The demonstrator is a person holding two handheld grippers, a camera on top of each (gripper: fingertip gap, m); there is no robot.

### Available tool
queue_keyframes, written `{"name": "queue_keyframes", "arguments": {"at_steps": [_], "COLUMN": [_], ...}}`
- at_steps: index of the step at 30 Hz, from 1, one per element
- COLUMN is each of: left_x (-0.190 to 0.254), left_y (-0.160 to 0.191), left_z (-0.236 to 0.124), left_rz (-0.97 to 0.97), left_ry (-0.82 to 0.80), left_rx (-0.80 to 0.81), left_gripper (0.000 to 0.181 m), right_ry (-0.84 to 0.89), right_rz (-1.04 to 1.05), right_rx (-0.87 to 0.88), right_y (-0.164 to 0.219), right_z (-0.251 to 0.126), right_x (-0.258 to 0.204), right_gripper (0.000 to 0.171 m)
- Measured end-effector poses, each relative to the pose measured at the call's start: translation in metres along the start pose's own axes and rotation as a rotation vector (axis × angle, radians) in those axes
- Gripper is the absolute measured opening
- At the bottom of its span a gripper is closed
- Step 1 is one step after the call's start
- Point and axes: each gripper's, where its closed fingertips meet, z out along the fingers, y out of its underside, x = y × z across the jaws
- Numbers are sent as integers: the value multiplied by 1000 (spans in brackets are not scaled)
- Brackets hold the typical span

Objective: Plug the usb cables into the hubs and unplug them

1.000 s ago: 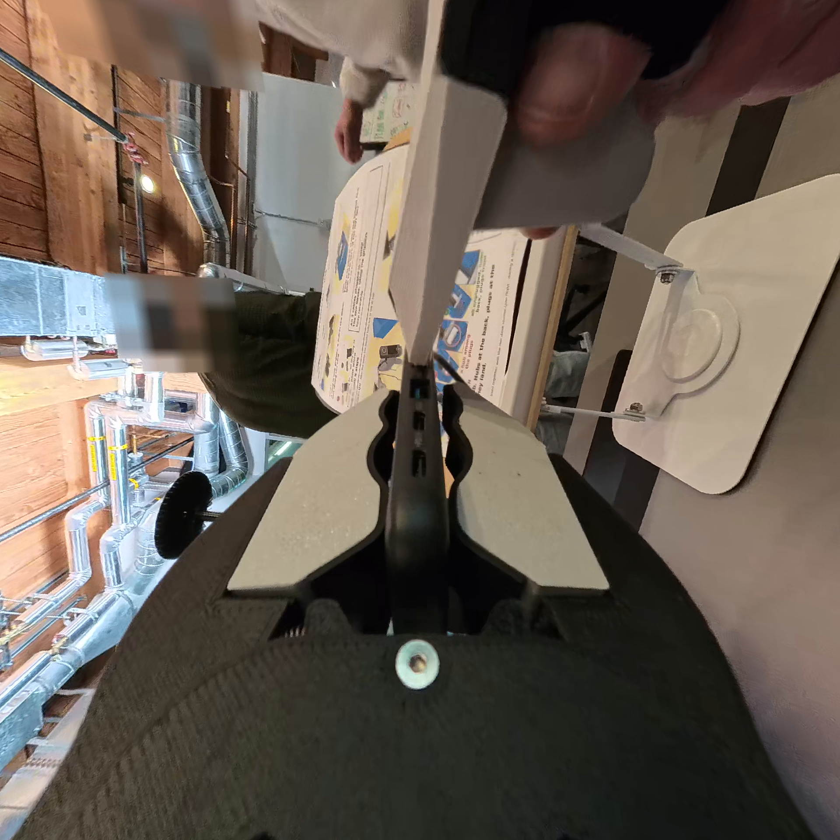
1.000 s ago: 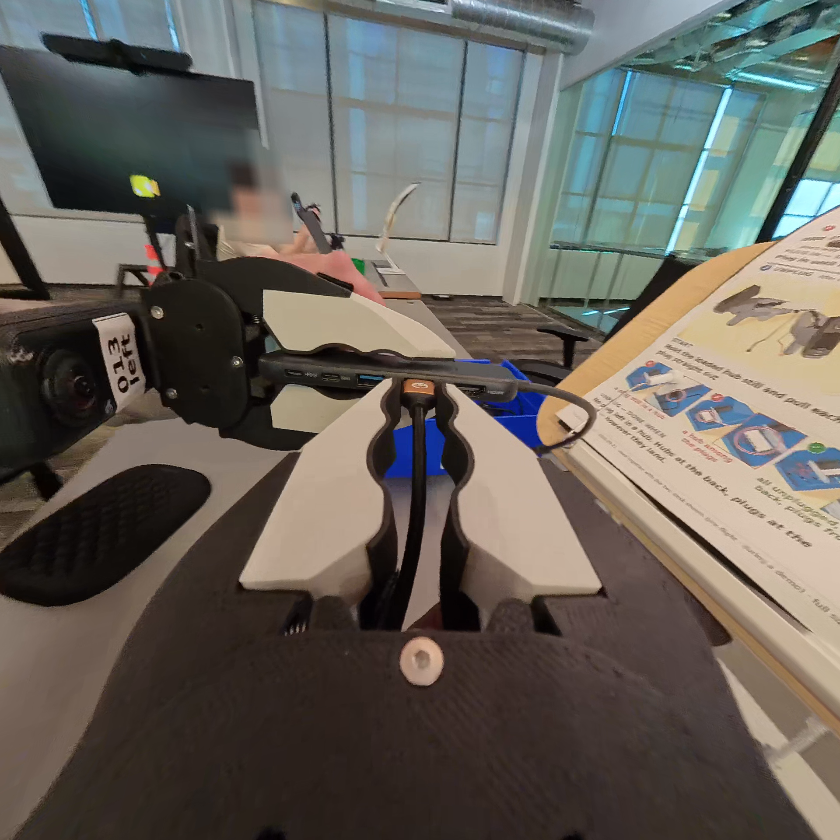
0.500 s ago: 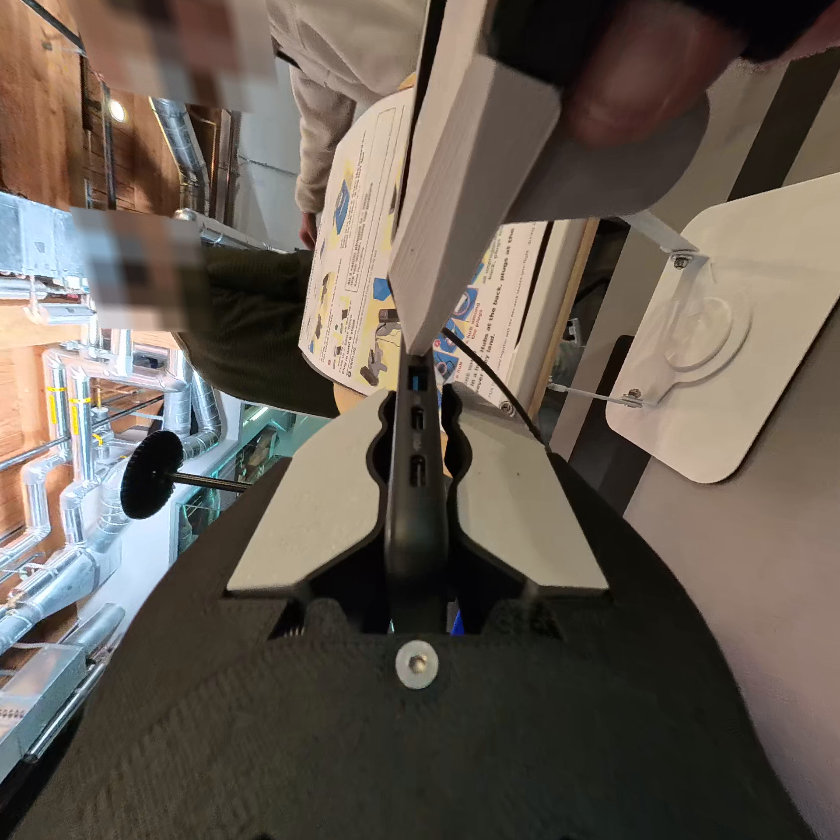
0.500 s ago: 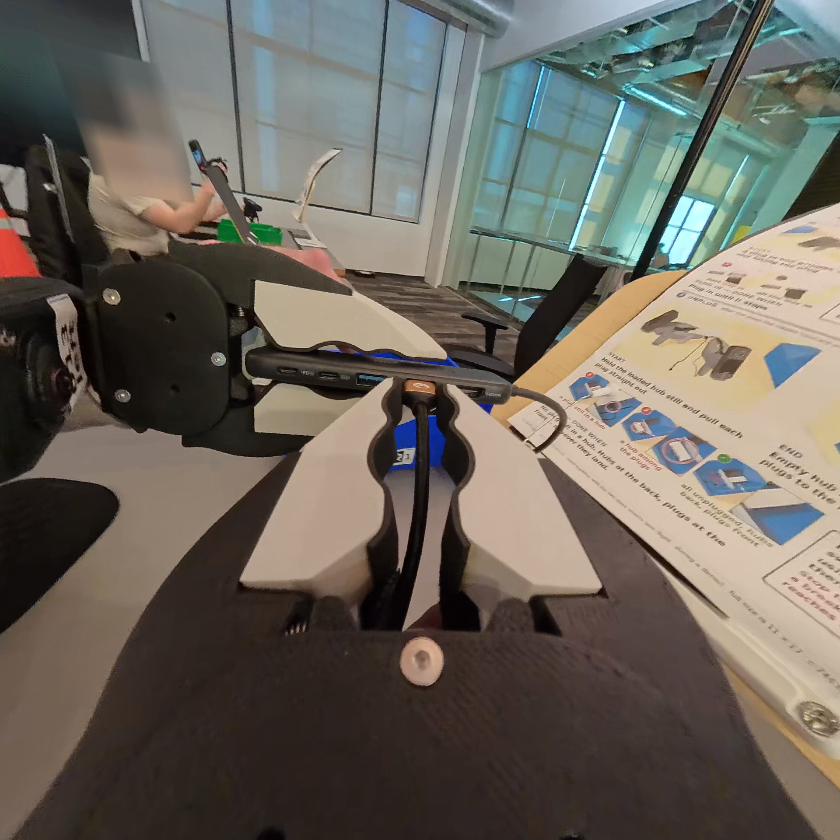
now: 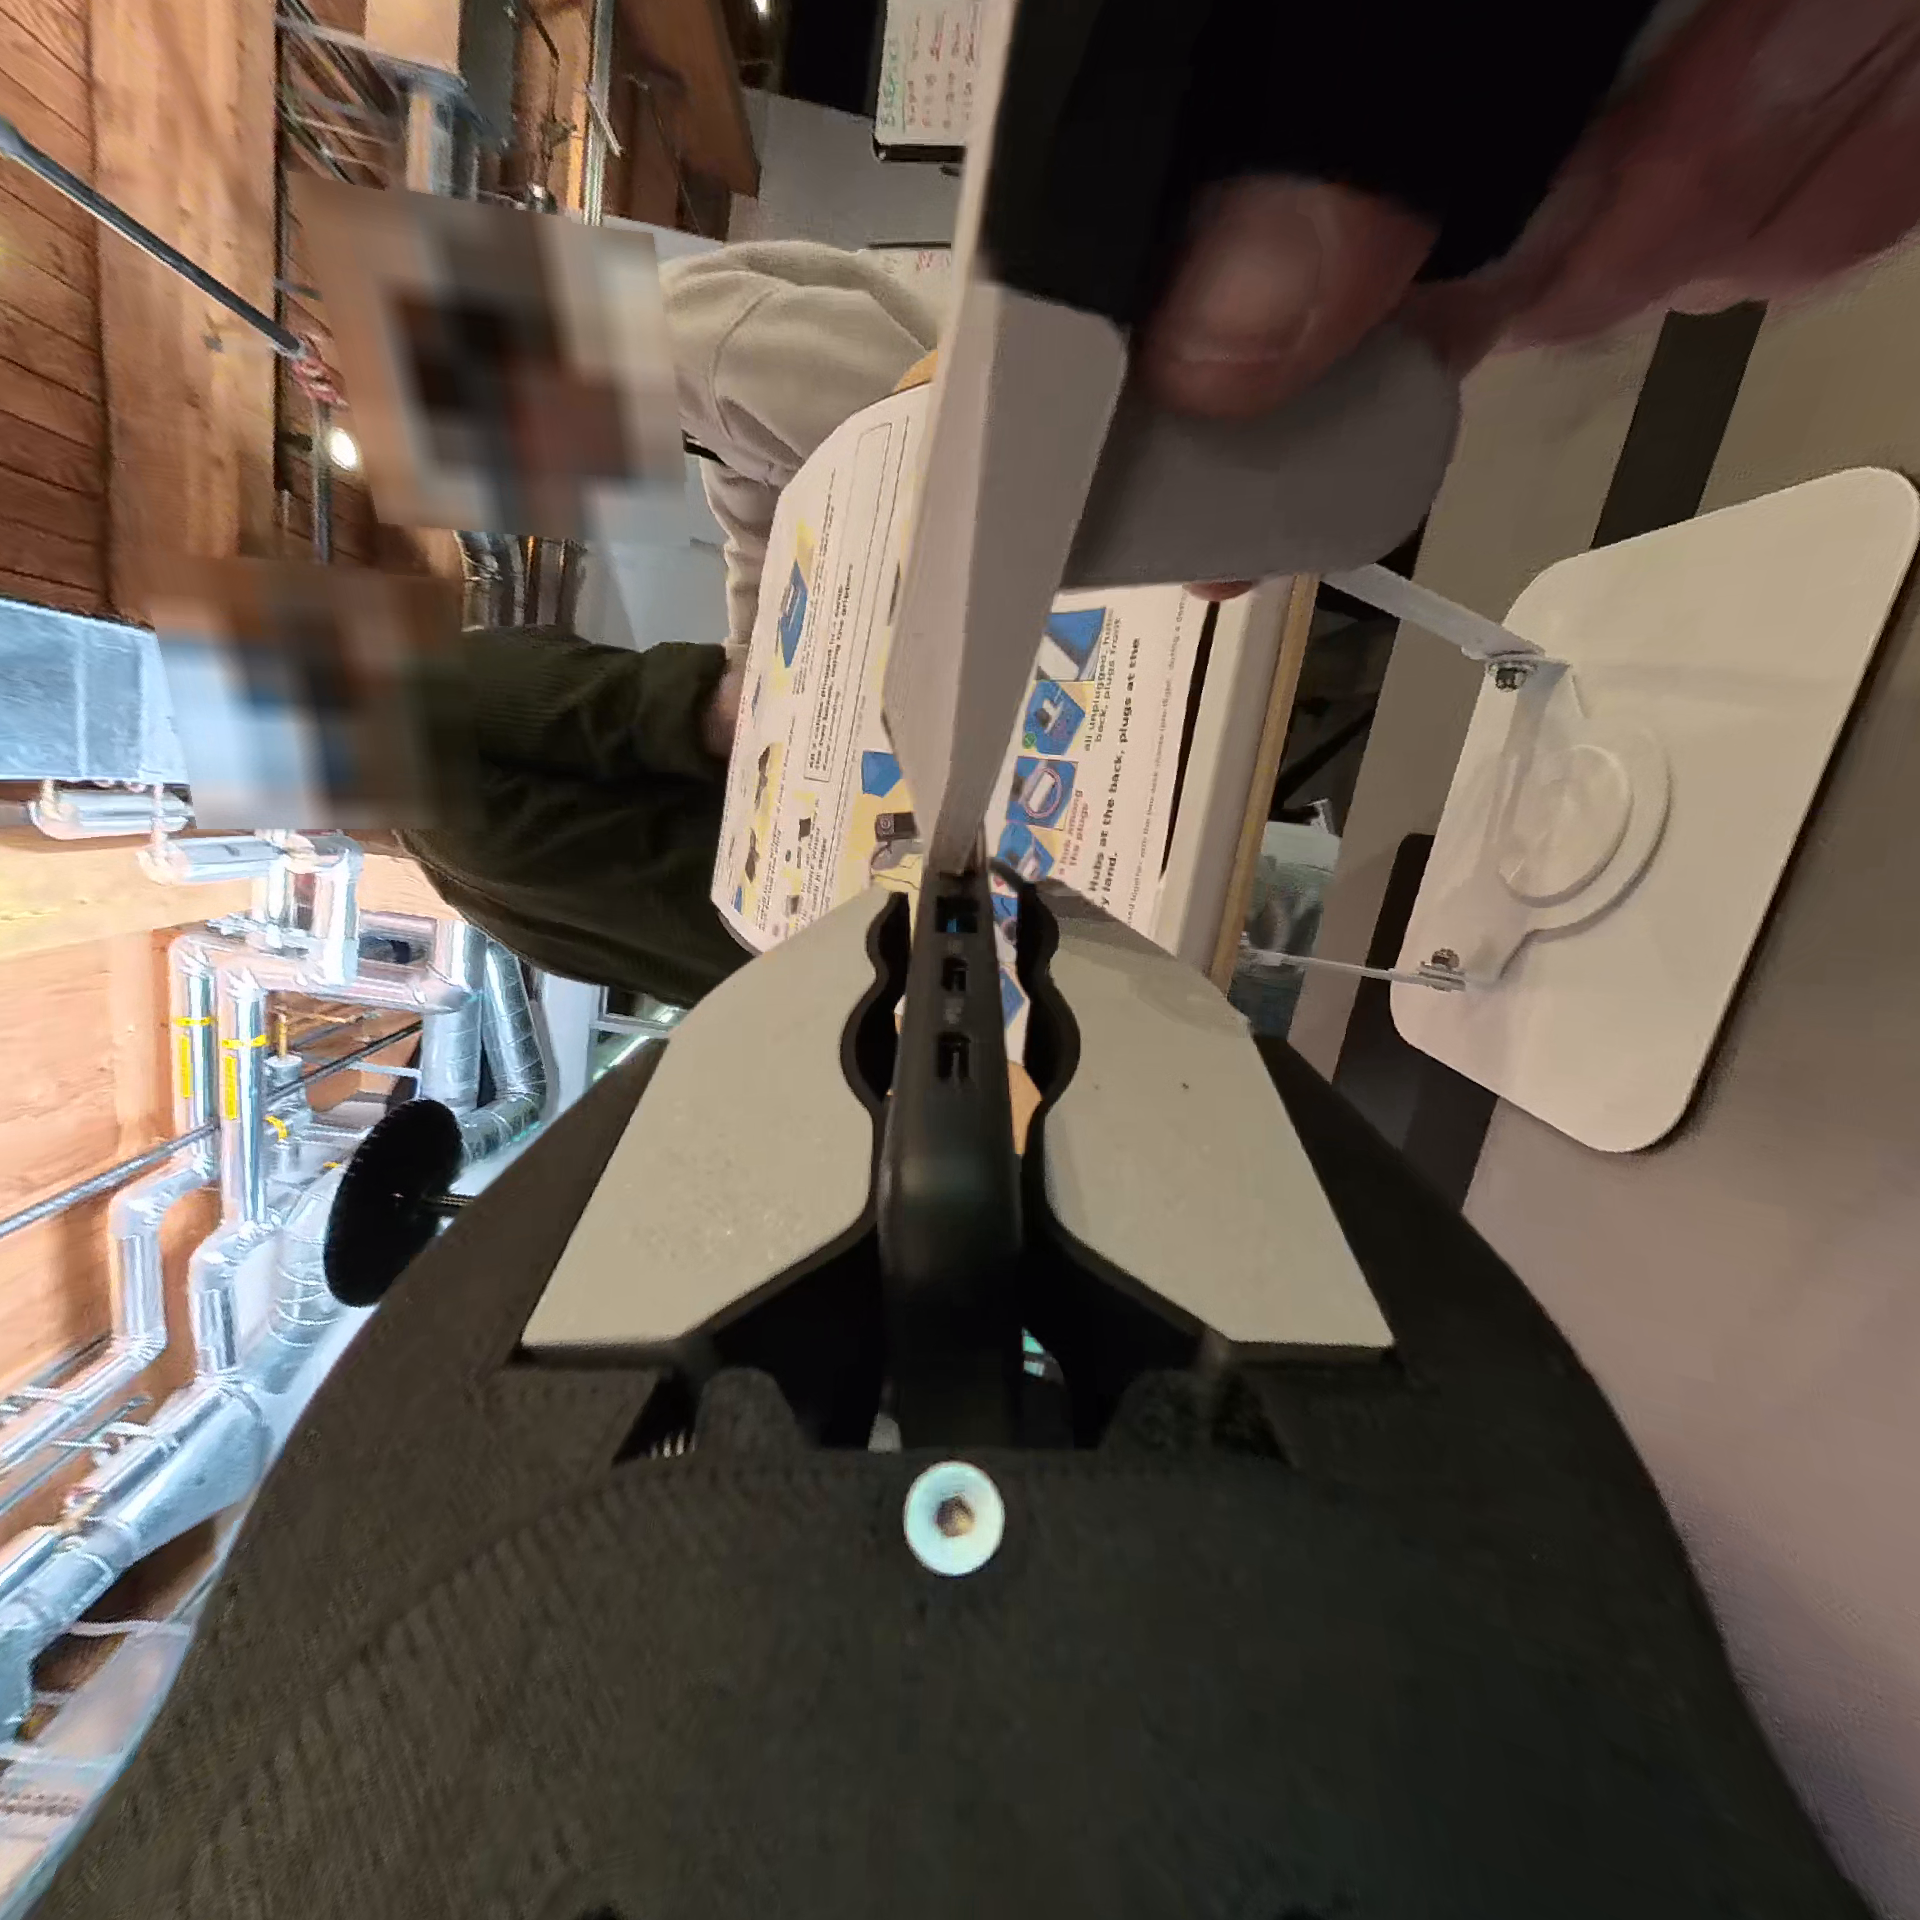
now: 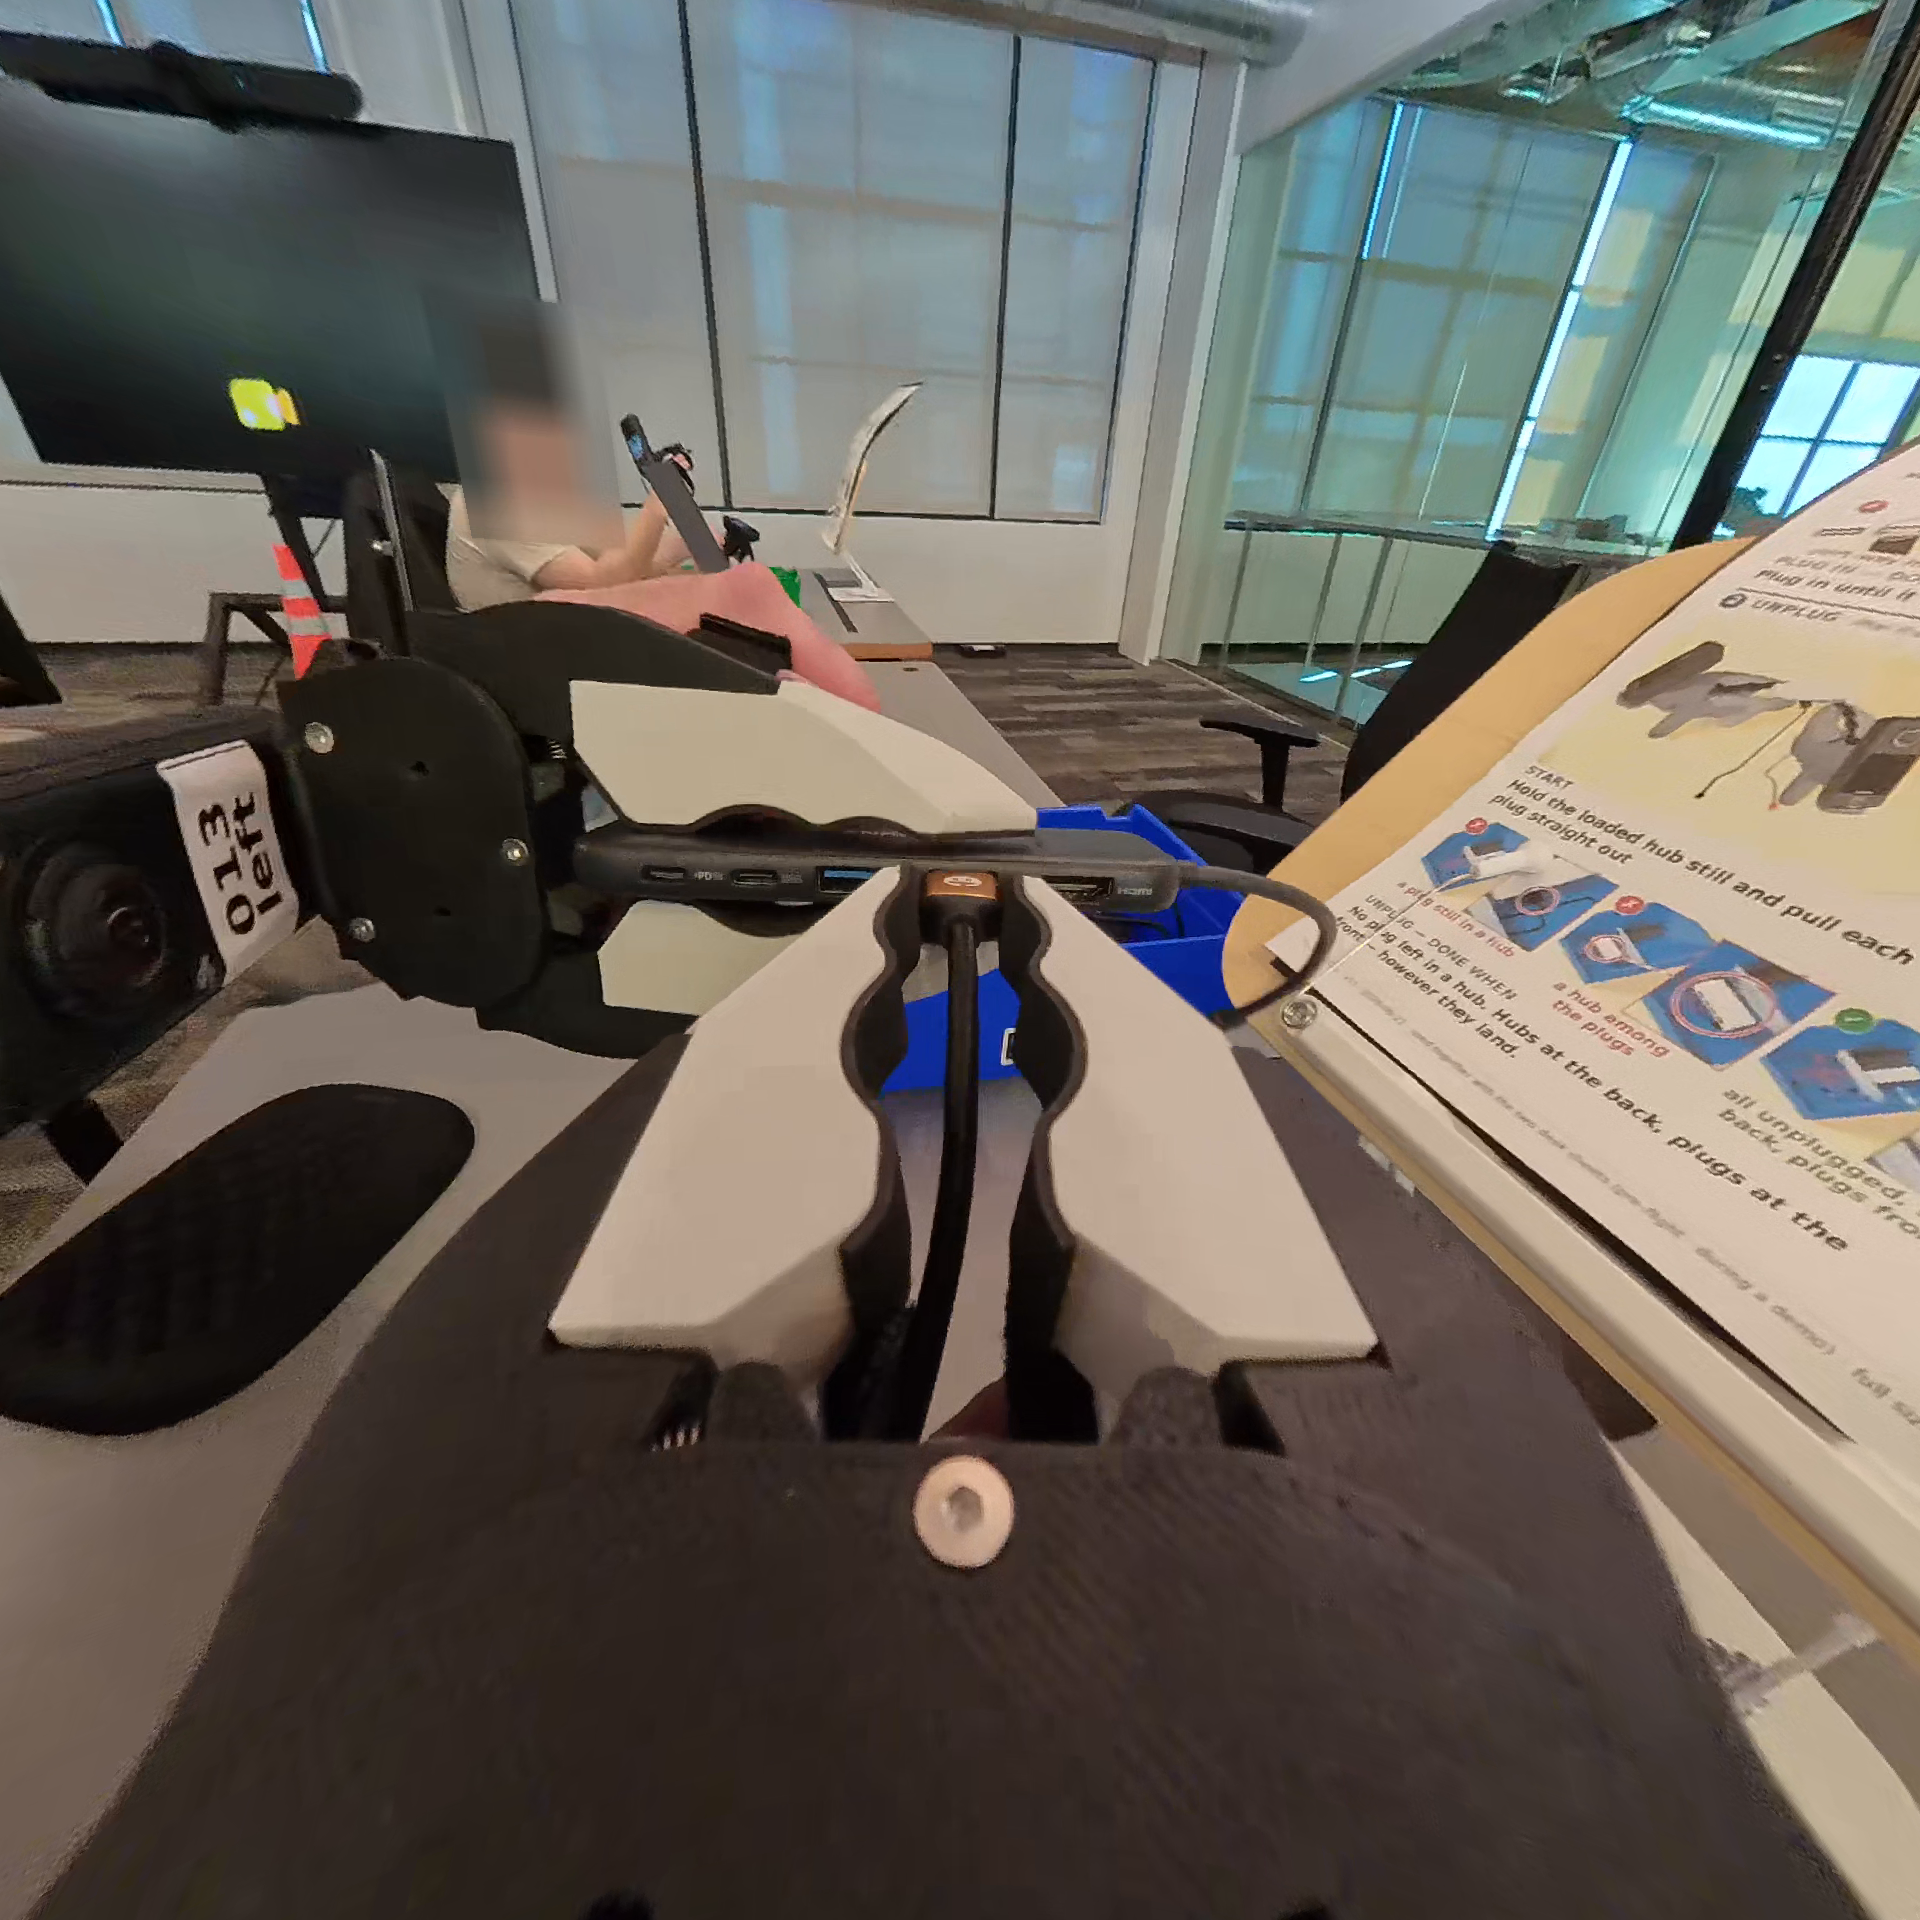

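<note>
The left gripper point(image 6: 821, 852) had its pale jaws clamped flat on the dark hub point(image 6: 873, 868), holding it level above the grey table point(image 6: 343, 1049) with the port edge turned toward the other tool. In its own wrist view the left gripper point(image 5: 951, 935) showed the hub point(image 5: 948, 1091) edge-on between its fingers, ports running up the thin face. The right gripper point(image 6: 961, 904) had its jaws closed on the black usb cable point(image 6: 951, 1091), pinching just behind the copper-coloured plug point(image 6: 961, 894), and that plug sat right at the hub's port row, between a blue port and a wider one. Whether it was fully seated or only at the mouth could not be told from these views.

The step in hand looked to be the plug-and-hub junction itself: either the last push home or the start of a pull. The next move likely called for a straight line along the plug's axis, with the left tool bracing the hub so it would not twist, since any sideways lean could bind the connector.

The hub's own thin lead point(image 6: 1288, 914) looped off to the right toward the instruction board point(image 6: 1662, 987). Behind the hub stood a blue bin point(image 6: 1143, 831); its contents were hidden by the grippers.
</note>
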Motion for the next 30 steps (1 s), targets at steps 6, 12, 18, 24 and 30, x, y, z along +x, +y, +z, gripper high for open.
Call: {"name": "queue_keyframes", "arguments": {"at_steps": [6, 12, 18, 24, 30], "left_x": [-1, 1, -2, 1, -2], "left_y": [-6, 1, 9, 3, 13], "left_z": [2, 5, 3, -1, 1], "left_rz": [26, 18, -13, 7, -36], "left_ry": [-36, 26, 42, 49, 46], "left_rx": [9, -58, -83, -71, -96], "left_gripper": [20, 20, 20, 20, 20], "right_ry": [-16, 34, 95, -85, 118], "right_rz": [3, -54, -146, 82, -169], "right_rx": [-5, -28, -65, 25, -100], "right_y": [-1, -1, -5, -2, -5], "right_z": [-4, -4, -1, -7, 0], "right_x": [-2, 2, 0, -4, -1], "right_gripper": [13, 13, 13, 13, 13]}}
